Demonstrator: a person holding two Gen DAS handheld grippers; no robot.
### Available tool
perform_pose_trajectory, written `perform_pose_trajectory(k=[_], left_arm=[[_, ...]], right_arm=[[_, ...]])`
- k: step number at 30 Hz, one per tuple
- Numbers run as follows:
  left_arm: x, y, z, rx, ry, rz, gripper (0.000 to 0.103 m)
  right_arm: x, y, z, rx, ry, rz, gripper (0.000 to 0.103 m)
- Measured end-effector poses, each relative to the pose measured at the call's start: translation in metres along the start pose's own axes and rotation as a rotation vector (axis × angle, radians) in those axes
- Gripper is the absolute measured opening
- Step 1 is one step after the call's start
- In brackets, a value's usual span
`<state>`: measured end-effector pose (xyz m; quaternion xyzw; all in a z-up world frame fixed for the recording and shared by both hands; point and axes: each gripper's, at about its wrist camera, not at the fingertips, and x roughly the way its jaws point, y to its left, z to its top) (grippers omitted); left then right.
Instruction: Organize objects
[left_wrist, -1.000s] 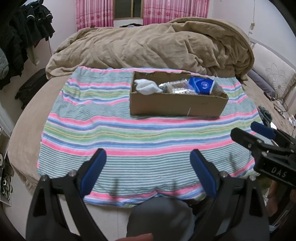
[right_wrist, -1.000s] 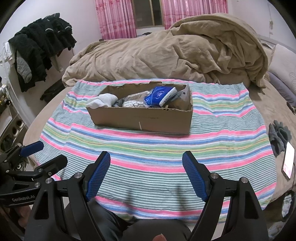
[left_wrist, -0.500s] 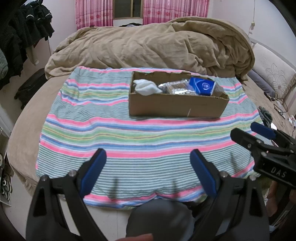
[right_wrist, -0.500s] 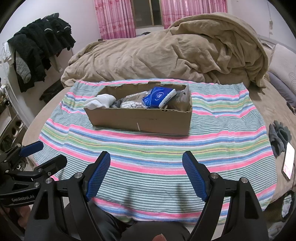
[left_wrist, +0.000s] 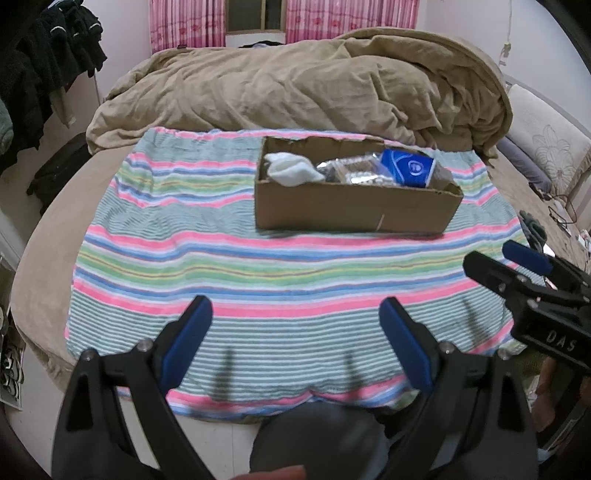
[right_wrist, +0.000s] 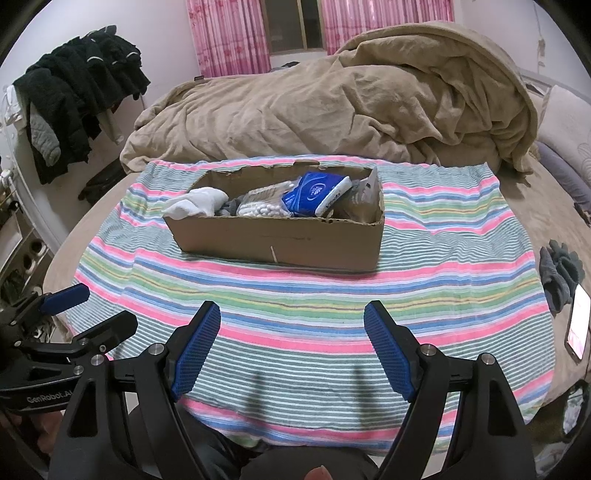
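Note:
A brown cardboard box (left_wrist: 354, 210) (right_wrist: 280, 243) stands on a striped towel (left_wrist: 258, 266) (right_wrist: 332, 295) on the bed. In the box lie a white sock (left_wrist: 291, 170) (right_wrist: 197, 201), a clear bag of cotton swabs (left_wrist: 354, 171) (right_wrist: 262, 205) and a blue tissue pack (left_wrist: 410, 168) (right_wrist: 317, 194). My left gripper (left_wrist: 295, 336) is open and empty above the towel's near edge. My right gripper (right_wrist: 291, 339) is open and empty, also near the front edge. Each gripper shows in the other's view, the right one (left_wrist: 517, 266) and the left one (right_wrist: 81, 314).
A rumpled tan duvet (left_wrist: 303, 88) (right_wrist: 332, 110) lies behind the box. Dark clothes (right_wrist: 81, 103) hang at the left. Grey gloves (right_wrist: 559, 273) and a phone (right_wrist: 578, 321) lie on the bed at the right. A pillow (left_wrist: 546, 144) sits at the far right.
Both views have shifted slightly; the box sits a little farther off. Both grippers stay open and empty.

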<state>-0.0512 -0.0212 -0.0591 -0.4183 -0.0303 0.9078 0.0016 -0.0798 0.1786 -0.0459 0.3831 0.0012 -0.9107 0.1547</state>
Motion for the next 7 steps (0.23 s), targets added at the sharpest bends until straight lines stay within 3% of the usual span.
perform_pose_trajectory(k=[7], left_arm=[[0.0096,0.0026,0.0042,0.01,-0.006,0.002,0.093]], right_arm=[[0.0097,-0.0061,0.004,0.009,0.006,-0.002,0.083]])
